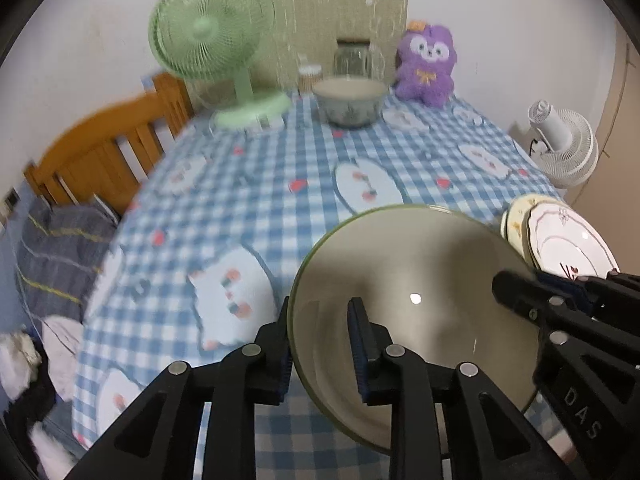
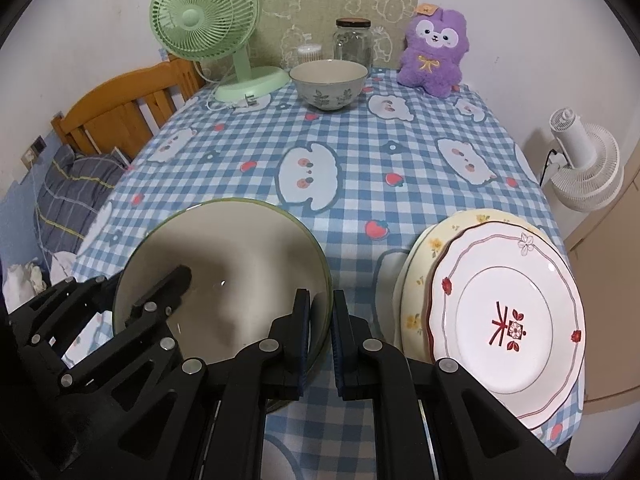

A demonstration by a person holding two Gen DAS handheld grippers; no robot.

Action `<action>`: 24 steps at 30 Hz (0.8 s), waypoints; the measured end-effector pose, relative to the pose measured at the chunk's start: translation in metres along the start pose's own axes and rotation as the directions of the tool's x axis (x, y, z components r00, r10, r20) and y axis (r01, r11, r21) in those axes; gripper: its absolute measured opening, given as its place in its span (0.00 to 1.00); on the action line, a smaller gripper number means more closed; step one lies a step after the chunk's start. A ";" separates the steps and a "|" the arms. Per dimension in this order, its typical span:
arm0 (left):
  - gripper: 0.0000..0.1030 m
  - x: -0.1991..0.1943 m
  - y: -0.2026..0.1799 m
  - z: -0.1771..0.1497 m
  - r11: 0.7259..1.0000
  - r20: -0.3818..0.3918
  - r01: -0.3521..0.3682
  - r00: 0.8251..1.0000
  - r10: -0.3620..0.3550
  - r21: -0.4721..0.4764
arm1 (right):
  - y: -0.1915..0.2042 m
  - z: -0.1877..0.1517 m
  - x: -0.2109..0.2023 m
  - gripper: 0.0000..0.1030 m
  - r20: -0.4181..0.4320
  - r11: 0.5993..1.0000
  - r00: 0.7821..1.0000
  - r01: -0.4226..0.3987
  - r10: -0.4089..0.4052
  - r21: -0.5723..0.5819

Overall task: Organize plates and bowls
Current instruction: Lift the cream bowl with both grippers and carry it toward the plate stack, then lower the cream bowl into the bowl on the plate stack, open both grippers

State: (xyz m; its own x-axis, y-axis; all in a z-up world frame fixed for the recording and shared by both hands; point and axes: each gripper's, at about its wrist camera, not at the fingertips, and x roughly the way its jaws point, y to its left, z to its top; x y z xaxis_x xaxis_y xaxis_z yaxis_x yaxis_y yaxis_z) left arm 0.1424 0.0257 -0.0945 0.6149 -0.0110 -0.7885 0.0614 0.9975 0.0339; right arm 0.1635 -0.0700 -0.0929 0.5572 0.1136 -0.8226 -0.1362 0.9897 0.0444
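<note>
Big bowl (image 1: 416, 312) sits at the table's near edge, roughly mid-width, w/ both tongs on its rim. Left tongs (image 1: 320, 336) straddle the left rim: outer pad outside the wall, inner pad inside. Gap looks narrow but slack, wall between pads, not clearly pinched; I'd call it released. Right tongs (image 2: 320, 332) are clamped tight on the right rim, wall squeezed between the pads.

Plate stack (image 2: 504, 320) (red-pattern plate on a yellow-floral one) is just right of the bowl, near-right corner of the table (image 2: 360, 152). Small floral bowl (image 2: 329, 83) is at the far edge, mid-width, straight ahead of both tongs, well apart from the big bowl.

Key relation imo: the small bowl lies dead ahead across the table, neither hand clearly nearer. If bowls get nested, one has to cross the full table depth. Right tongs hold the only firm grip atm.
</note>
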 end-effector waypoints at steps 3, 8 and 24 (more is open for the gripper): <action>0.25 0.002 -0.003 -0.003 1.000 0.013 -0.020 1.000 0.019 0.011 | -0.001 0.000 -0.001 0.12 0.001 1.000 1.000 -0.017 0.017 0.007; 0.30 0.001 -0.006 -0.002 1.000 0.017 0.000 1.000 0.000 0.015 | -0.004 0.000 0.002 0.12 0.005 1.000 1.000 0.000 -0.001 0.009; 0.72 -0.012 -0.008 0.001 0.998 0.081 0.034 0.996 -0.038 0.059 | -0.009 0.002 -0.001 0.72 0.044 0.998 0.998 -0.040 0.038 0.045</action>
State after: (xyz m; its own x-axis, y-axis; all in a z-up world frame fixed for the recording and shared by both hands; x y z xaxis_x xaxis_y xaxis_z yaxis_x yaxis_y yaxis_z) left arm 0.1357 0.0174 -0.0848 0.6738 -0.0550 -0.7369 0.1286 0.9907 0.0437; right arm 0.1662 -0.0784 -0.0913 0.5870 0.1545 -0.7947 -0.1212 0.9873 0.1024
